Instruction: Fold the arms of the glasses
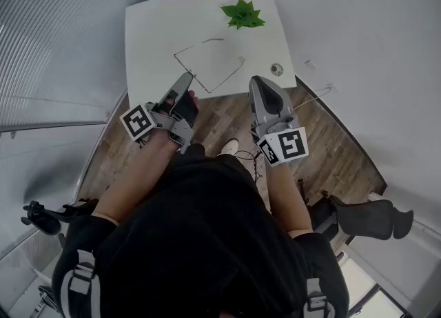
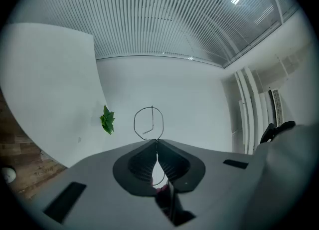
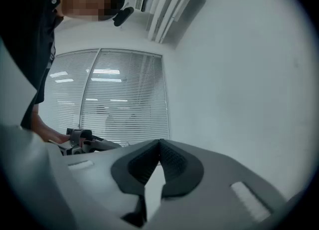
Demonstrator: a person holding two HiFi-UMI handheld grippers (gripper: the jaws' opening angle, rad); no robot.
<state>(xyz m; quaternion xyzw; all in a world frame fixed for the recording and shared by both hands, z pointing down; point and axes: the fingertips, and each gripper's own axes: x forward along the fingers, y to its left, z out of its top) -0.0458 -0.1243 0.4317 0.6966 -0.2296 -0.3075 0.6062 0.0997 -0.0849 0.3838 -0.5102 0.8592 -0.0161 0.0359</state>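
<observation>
Person: dark-clothed; bare forearms reach forward, one tool in each hand; wooden floor (image 1: 331,151) below.
Left tongs (image 1: 187,78): at the near edge of the white surface (image 1: 151,41); in the left gripper view the left tongs (image 2: 157,142) have their tips pressed together on a thin wire of the glasses (image 2: 152,118); the wire runs down between the ribbed pads (image 2: 142,161); one round lens ring stands up just beyond the tips.
Right tongs (image 1: 256,81): also at the near edge, to the right of the glasses and apart from them; in the right gripper view the right tongs (image 3: 159,142) are closed tip to tip with nothing between them; this view faces window blinds (image 3: 124,99) and a plain wall, away from the surface.
Glasses (image 1: 226,77): thin wire frame on the surface between the two tools; the near-left end meets the left tongs; the wires spread in a wide open outline.
Small round object (image 1: 277,69): on the surface near its right edge, just beyond the right tongs; too small to identify.
Green leafy sprig (image 1: 242,14): at the far side of the surface, well apart from the glasses; seen to the left of the lens ring in the left gripper view (image 2: 107,119).
</observation>
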